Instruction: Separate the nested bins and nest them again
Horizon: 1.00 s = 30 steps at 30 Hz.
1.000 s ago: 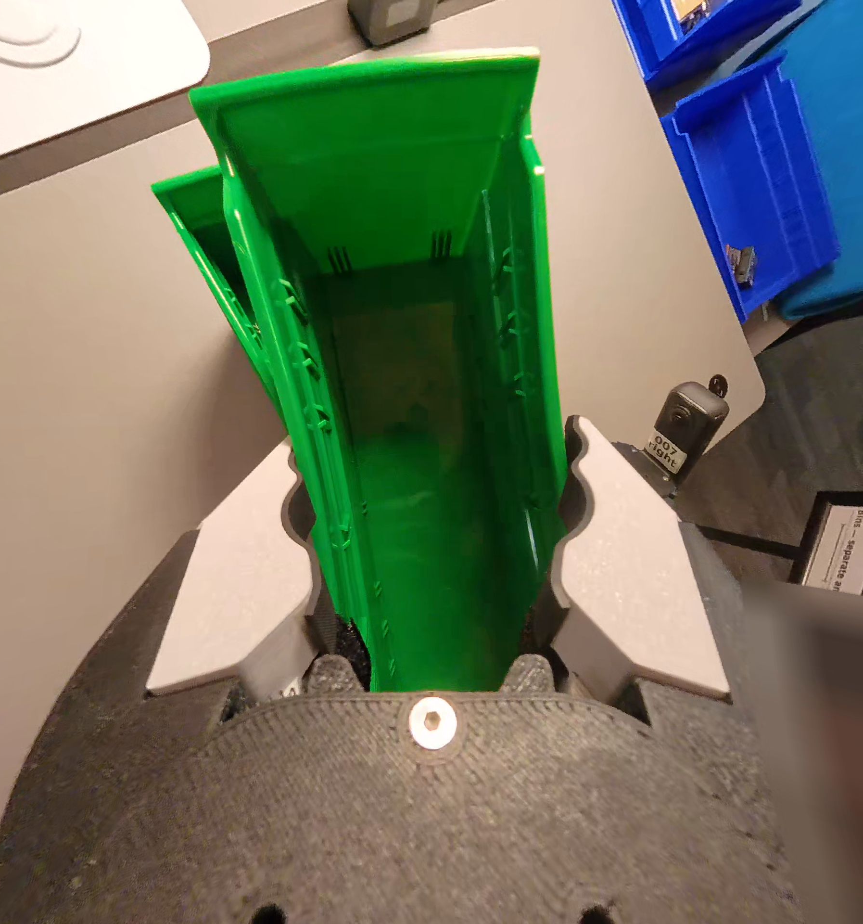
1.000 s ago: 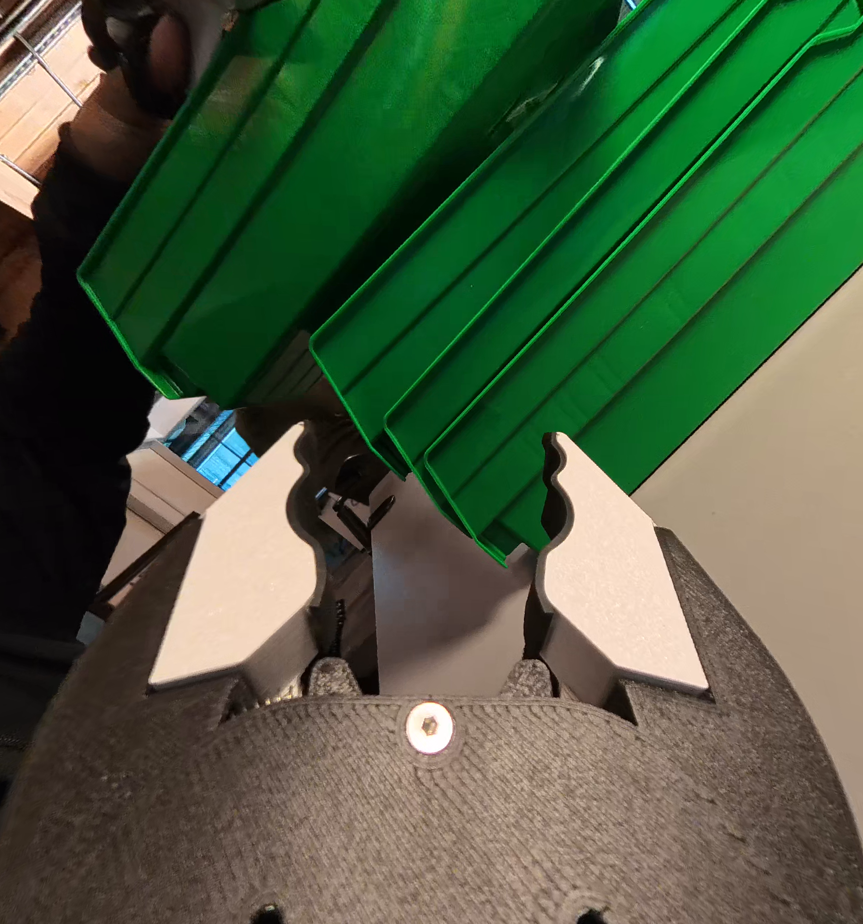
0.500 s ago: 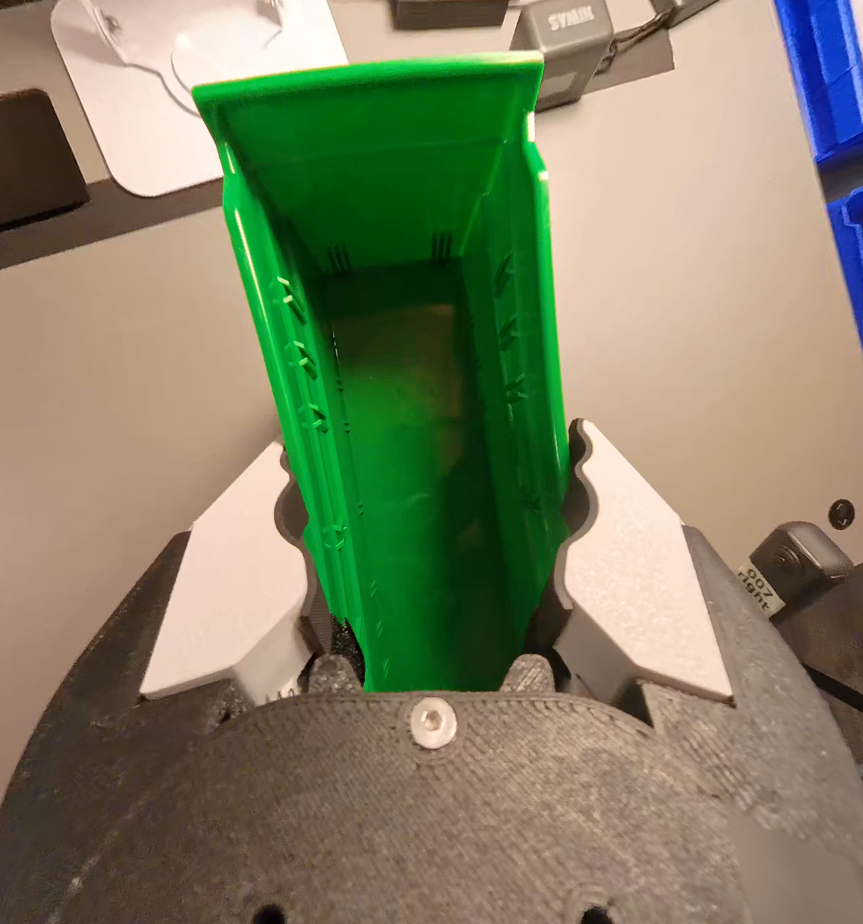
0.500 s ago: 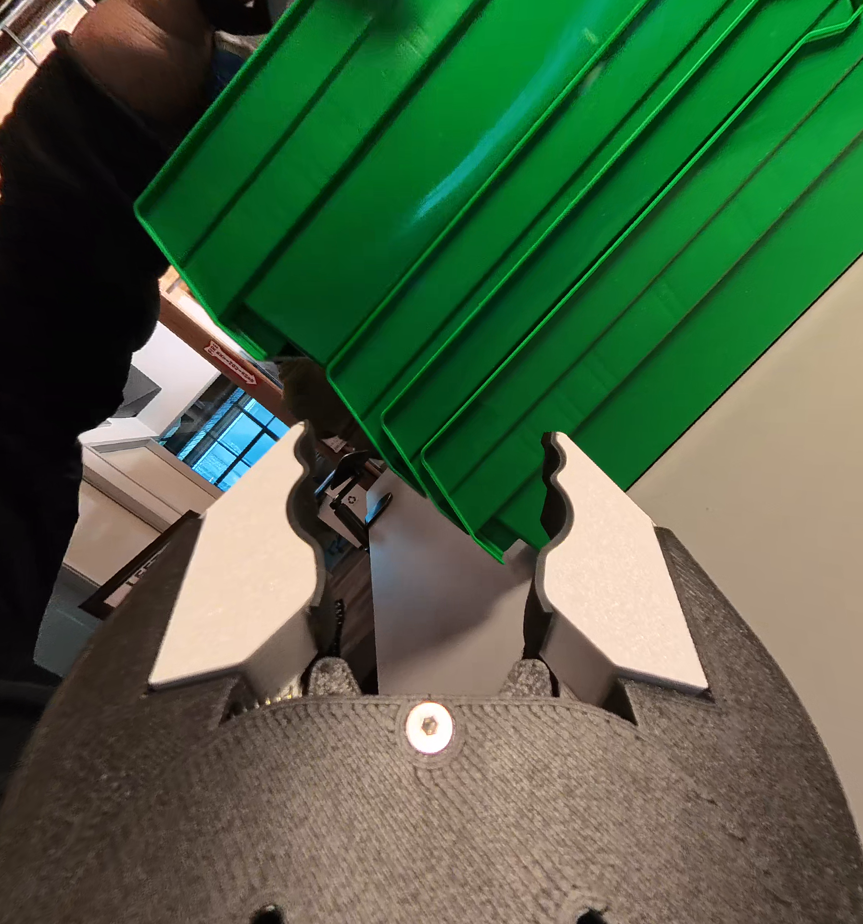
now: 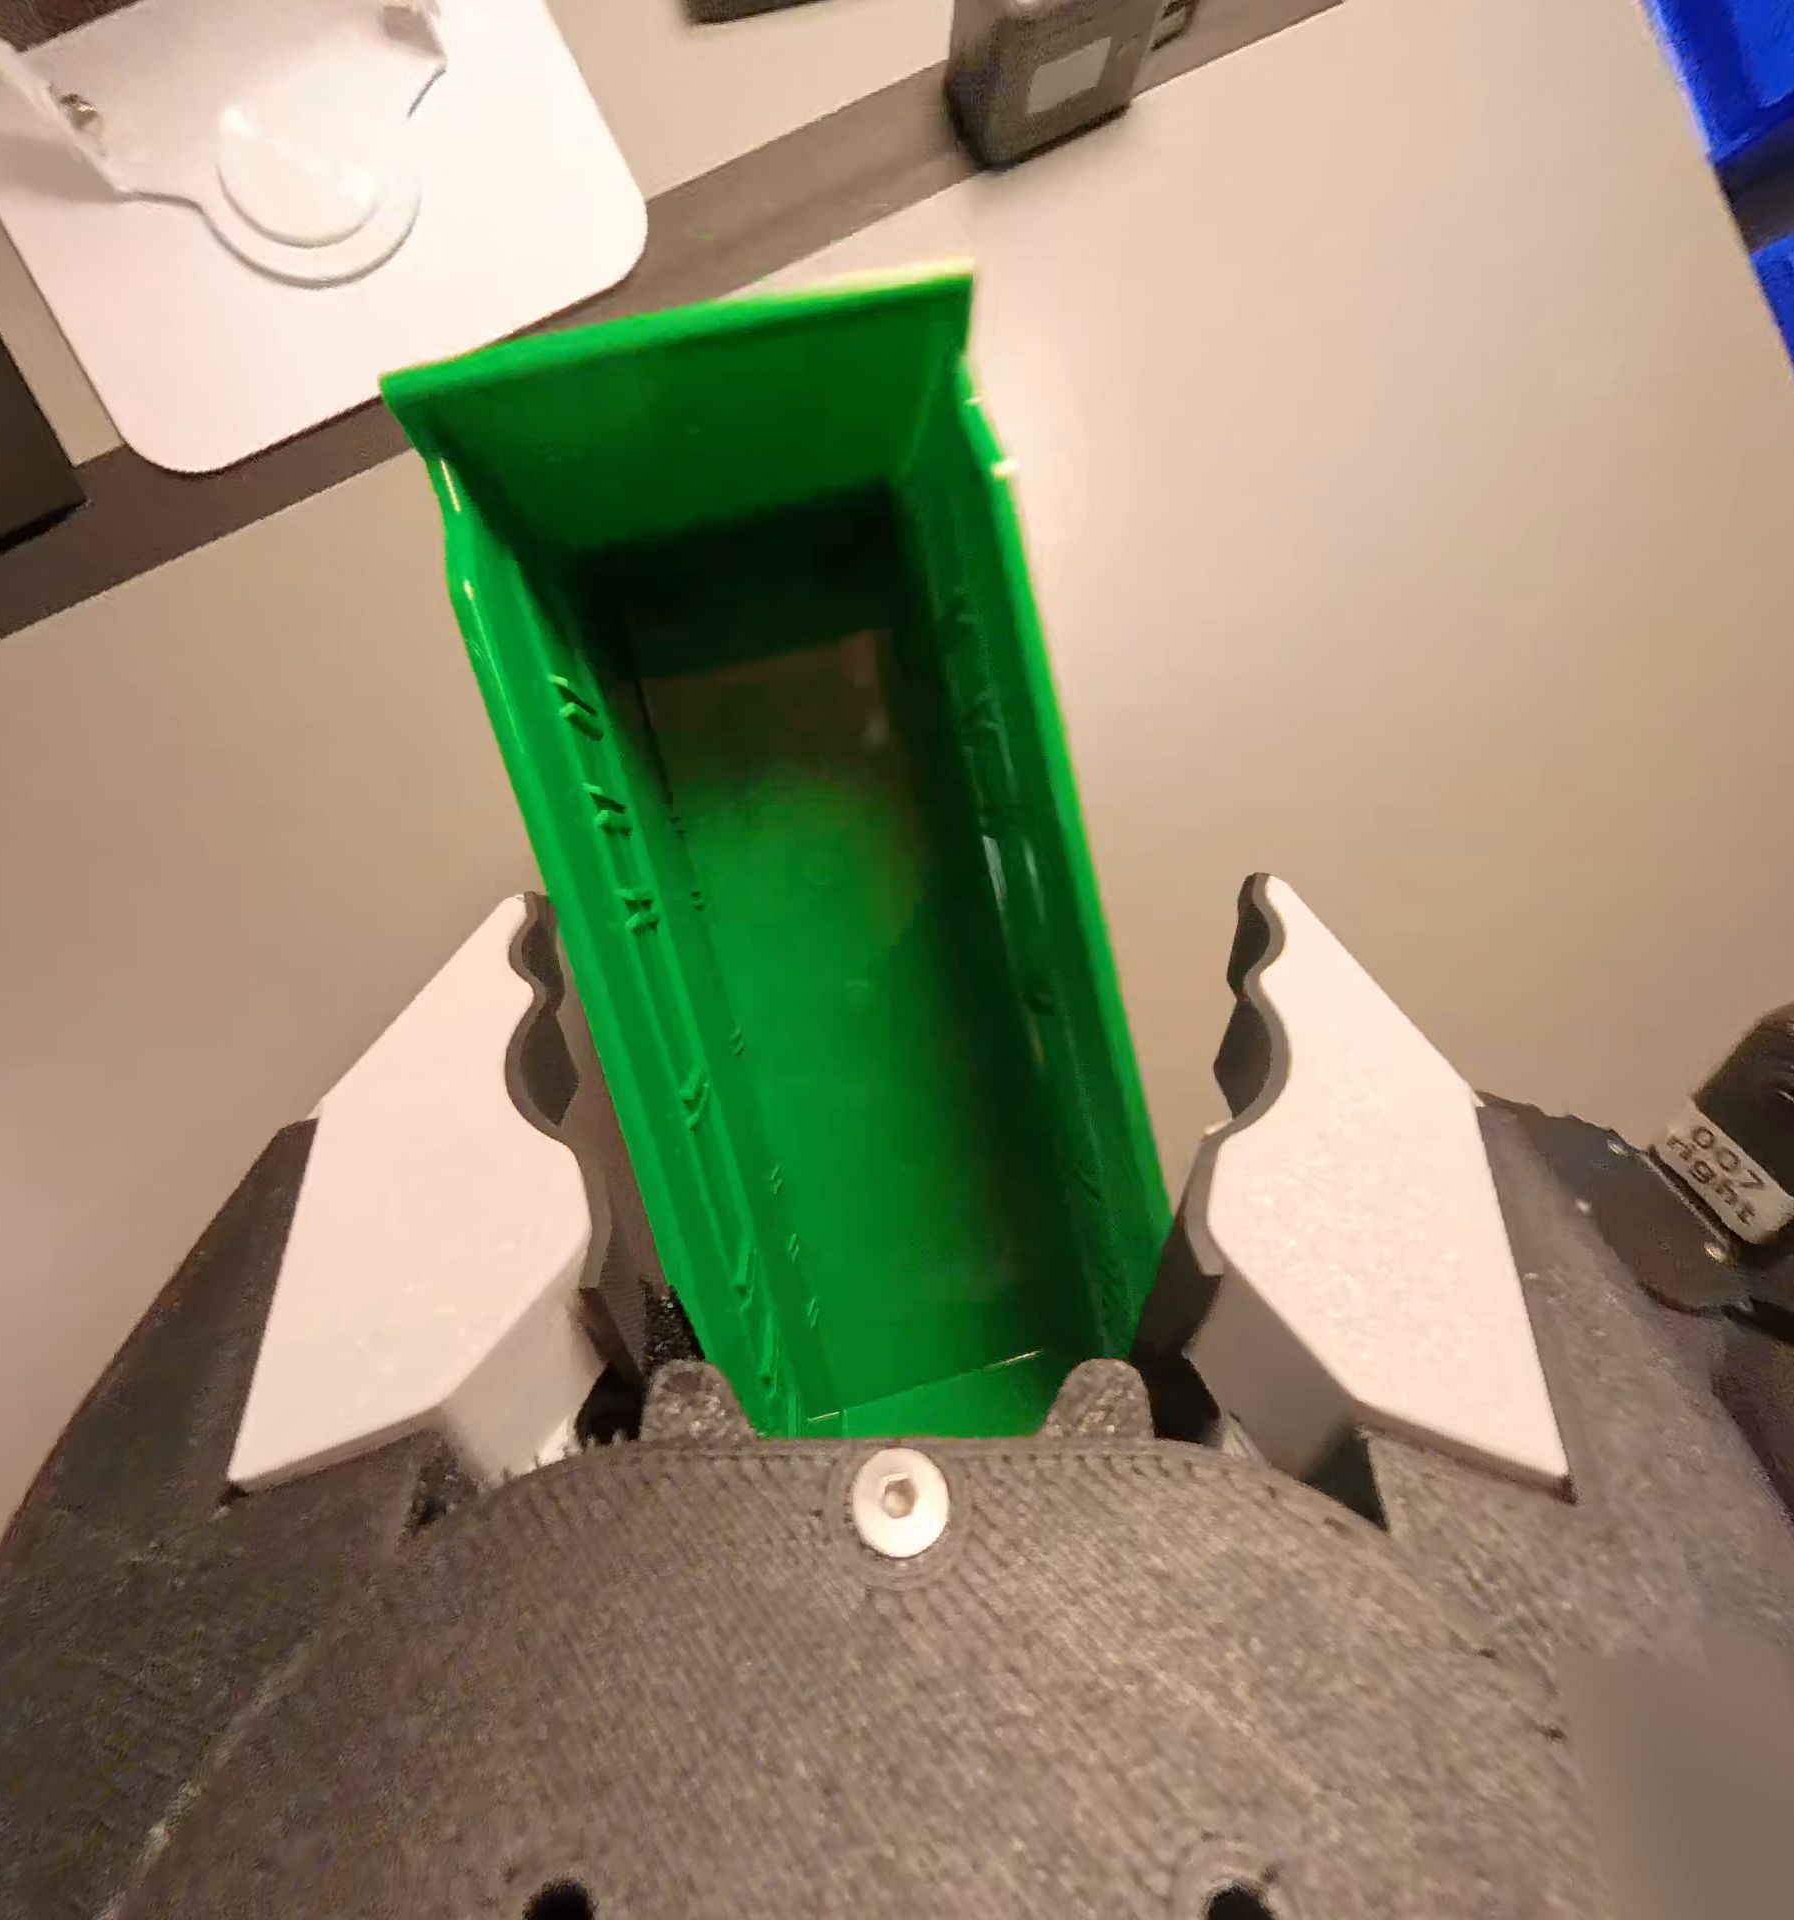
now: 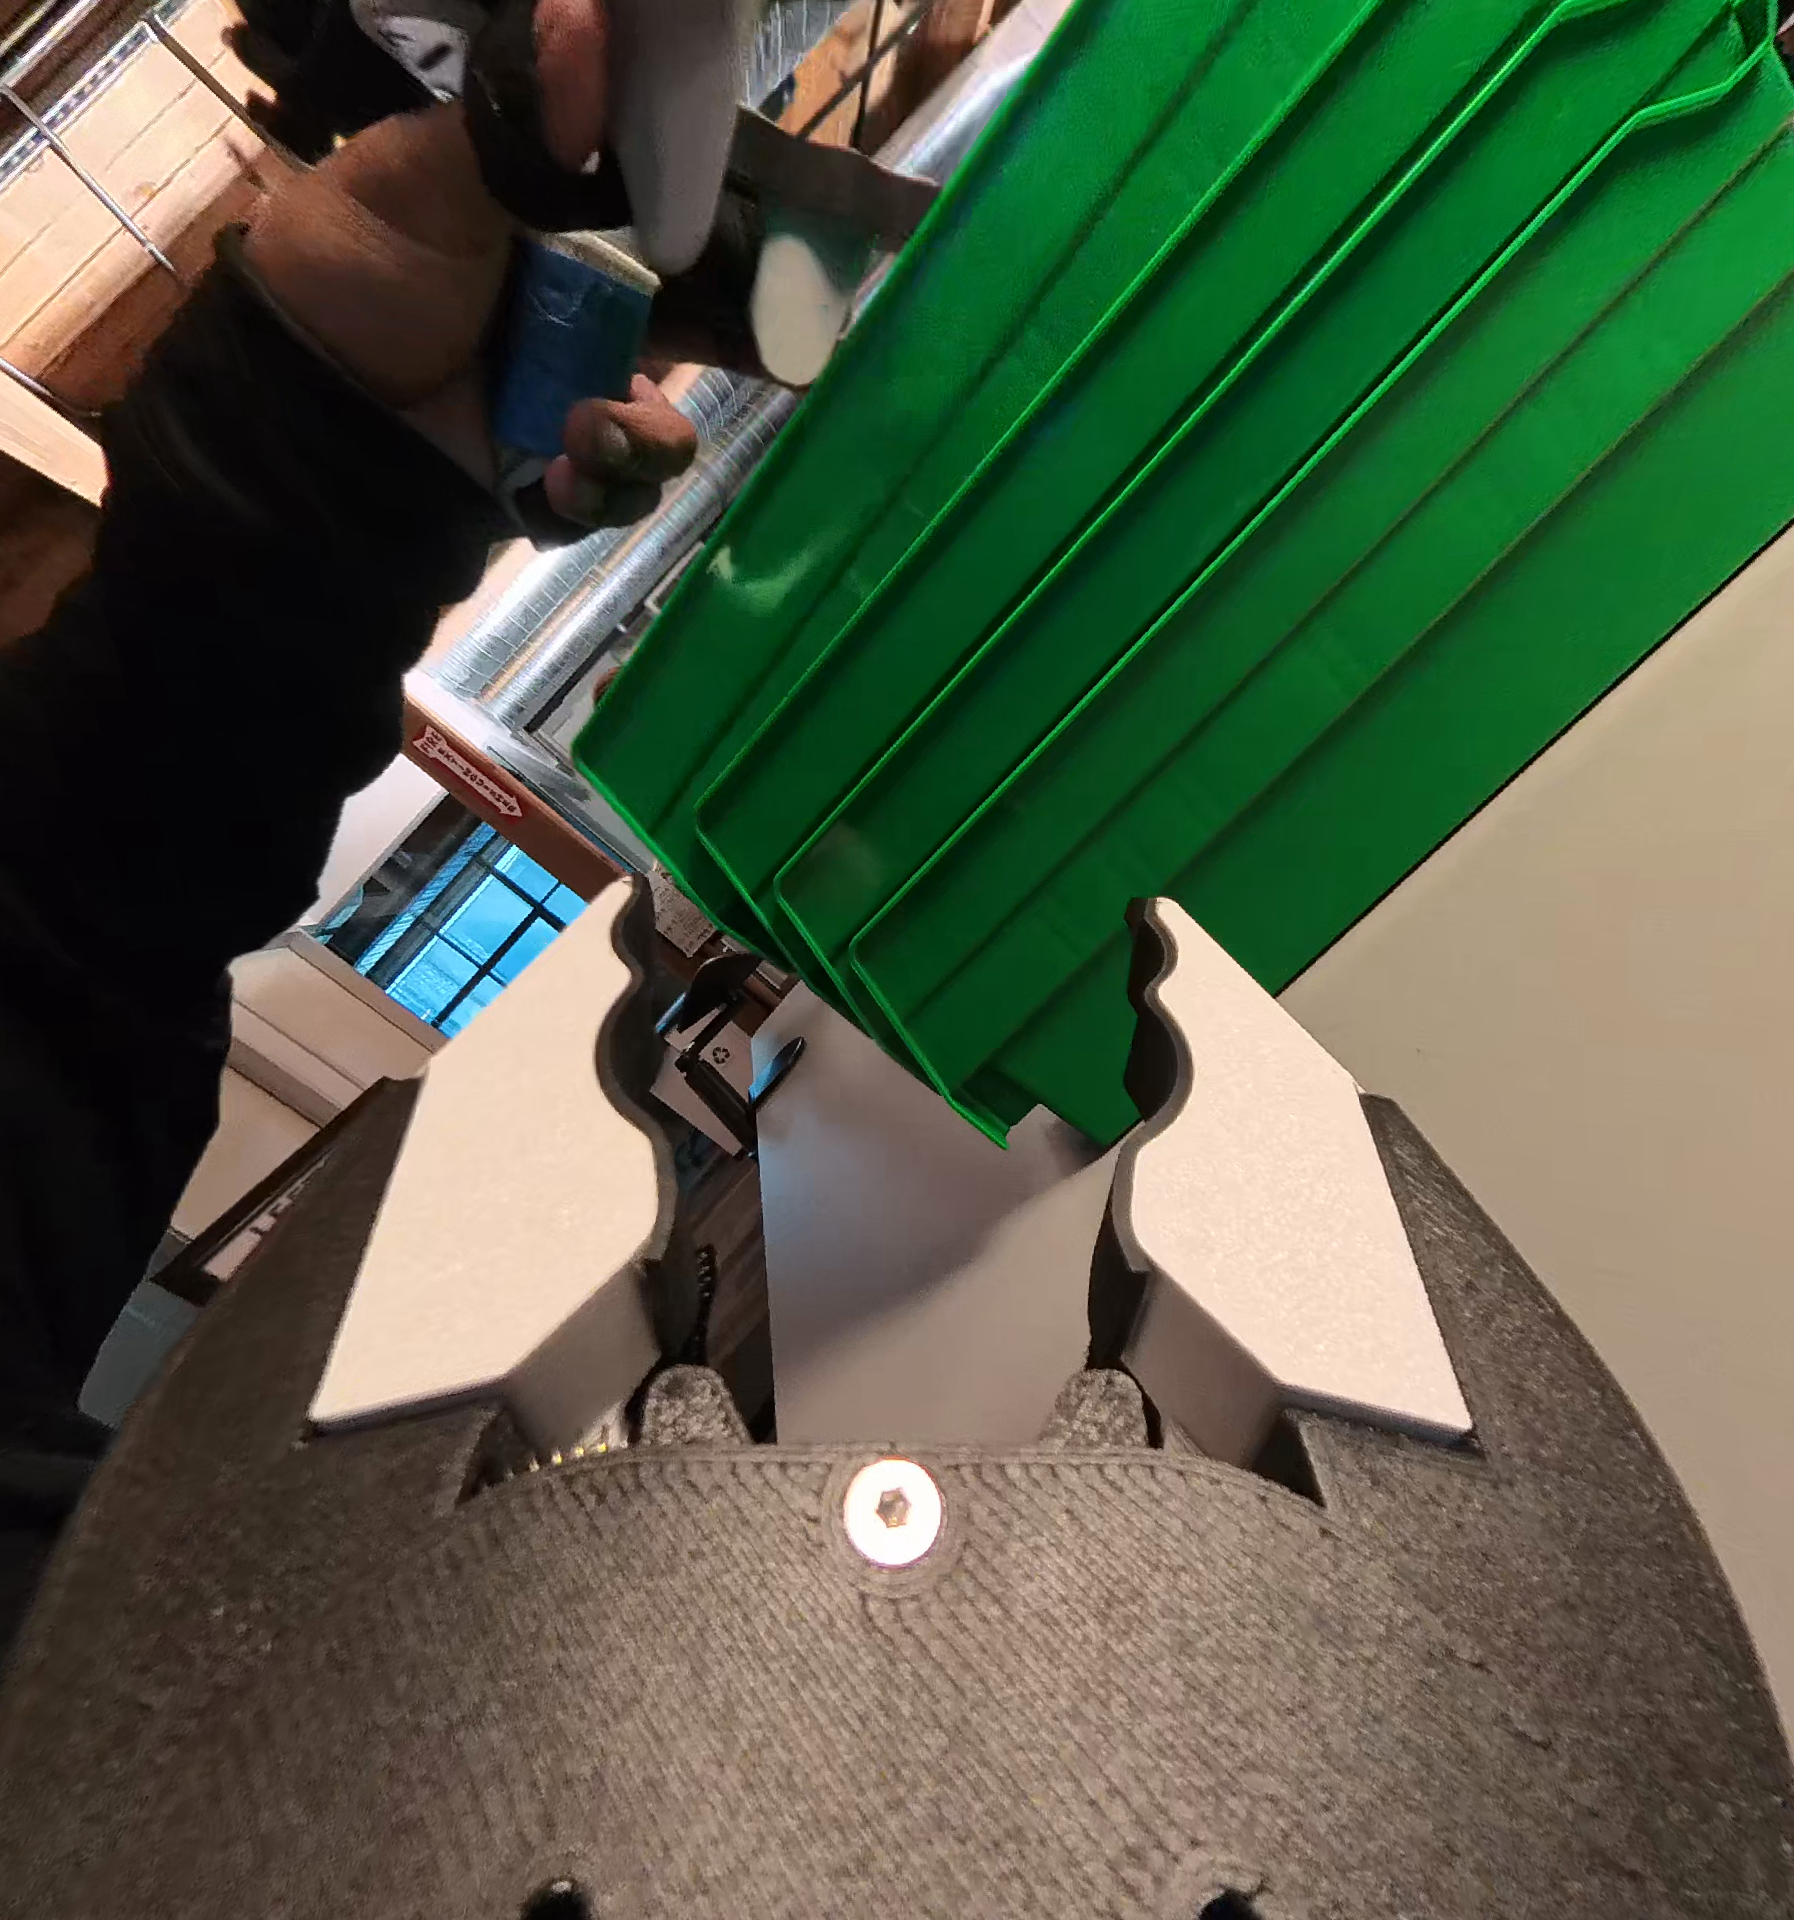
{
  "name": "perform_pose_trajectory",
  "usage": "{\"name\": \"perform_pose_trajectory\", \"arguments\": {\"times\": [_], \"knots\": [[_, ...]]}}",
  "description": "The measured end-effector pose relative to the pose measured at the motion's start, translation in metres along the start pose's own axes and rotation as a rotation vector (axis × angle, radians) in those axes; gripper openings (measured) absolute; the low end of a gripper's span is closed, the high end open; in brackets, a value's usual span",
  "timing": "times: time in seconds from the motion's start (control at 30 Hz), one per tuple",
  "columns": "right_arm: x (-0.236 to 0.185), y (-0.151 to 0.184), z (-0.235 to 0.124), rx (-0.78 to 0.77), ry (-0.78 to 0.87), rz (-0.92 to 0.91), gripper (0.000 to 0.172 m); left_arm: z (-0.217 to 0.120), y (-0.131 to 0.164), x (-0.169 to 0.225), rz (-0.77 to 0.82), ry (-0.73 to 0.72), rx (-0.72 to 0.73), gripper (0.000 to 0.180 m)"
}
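Two sets of tongs are working here, and both are standing apart. Nearest in the left wrist view, the left gripper [image 5: 898,966] is straddling the near end of a green plastic bin [image 5: 768,468]: its left finger [image 5: 436,1143] is lying just beside the bin's wall, while bare bench is showing between the right finger [image 5: 1340,1091] and the other wall, so nothing is clamping it. In the right wrist view the right gripper [image 6: 888,914] is gaping too, with the low corner of the tilted stack of nested green bins [image 6: 1288,623] sitting against its right finger and well clear of the left one. That stack is leaning on the beige bench [image 6: 1599,1039]; the top bin seems to be sitting in it. These bins are looking light, stiff and slick-walled, so the rim lip or the two long walls near an end are offering the surest hold. Beyond, a hand [image 6: 436,270] is gripping the other tool, and blue bins [image 5: 1786,260] are waiting past the bench's far right edge.
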State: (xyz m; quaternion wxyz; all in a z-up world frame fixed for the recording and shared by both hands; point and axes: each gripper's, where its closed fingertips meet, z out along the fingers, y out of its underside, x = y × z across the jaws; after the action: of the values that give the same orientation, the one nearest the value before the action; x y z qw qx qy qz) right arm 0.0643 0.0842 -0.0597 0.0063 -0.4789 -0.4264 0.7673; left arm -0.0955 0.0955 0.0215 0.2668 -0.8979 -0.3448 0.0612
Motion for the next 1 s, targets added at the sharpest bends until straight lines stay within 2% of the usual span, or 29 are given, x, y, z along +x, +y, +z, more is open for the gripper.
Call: {"name": "perform_pose_trajectory", "arguments": {"times": [0.1, 0.2, 0.33, 0.43, 0.57, 0.7, 0.77, 0.83, 0.9, 1.0], "knots": [[0.001, 0.001, 0.001, -0.008, 0.007, -0.006, 0.092, -0.014, -0.010, 0.003, 0.053, 0.040, 0.059, 0.127], [0.002, 0.004, 0.003, -0.021, 0.023, -0.020, 0.092, -0.028, -0.016, -0.011, 0.124, 0.036, 0.140, 0.129], [0.004, 0.008, 0.006, -0.041, 0.056, -0.049, 0.093, -0.039, -0.013, -0.050, 0.139, 0.059, 0.290, 0.129], [0.007, 0.010, 0.007, -0.052, 0.084, -0.072, 0.092, -0.038, 0.001, -0.089, 0.078, 0.118, 0.422, 0.125], [0.011, 0.017, 0.012, -0.090, 0.146, -0.136, 0.093, -0.010, 0.032, -0.143, -0.092, 0.260, 0.560, 0.122], [0.016, 0.034, 0.021, -0.177, 0.255, -0.287, 0.097, 0.028, 0.053, -0.183, -0.141, 0.329, 0.681, 0.122], [0.016, 0.035, 0.022, -0.175, 0.317, -0.368, 0.100, 0.038, 0.055, -0.188, -0.113, 0.380, 0.753, 0.119], [0.019, 0.037, 0.022, -0.171, 0.380, -0.385, 0.101, 0.043, 0.057, -0.184, -0.096, 0.461, 0.802, 0.107], [0.024, 0.044, 0.025, -0.206, 0.437, -0.403, 0.101, 0.053, 0.062, -0.180, -0.091, 0.519, 0.798, 0.106], [0.036, 0.049, 0.029, -0.265, 0.555, -0.481, 0.101, 0.068, 0.070, -0.174, -0.046, 0.545, 0.765, 0.090]]}}
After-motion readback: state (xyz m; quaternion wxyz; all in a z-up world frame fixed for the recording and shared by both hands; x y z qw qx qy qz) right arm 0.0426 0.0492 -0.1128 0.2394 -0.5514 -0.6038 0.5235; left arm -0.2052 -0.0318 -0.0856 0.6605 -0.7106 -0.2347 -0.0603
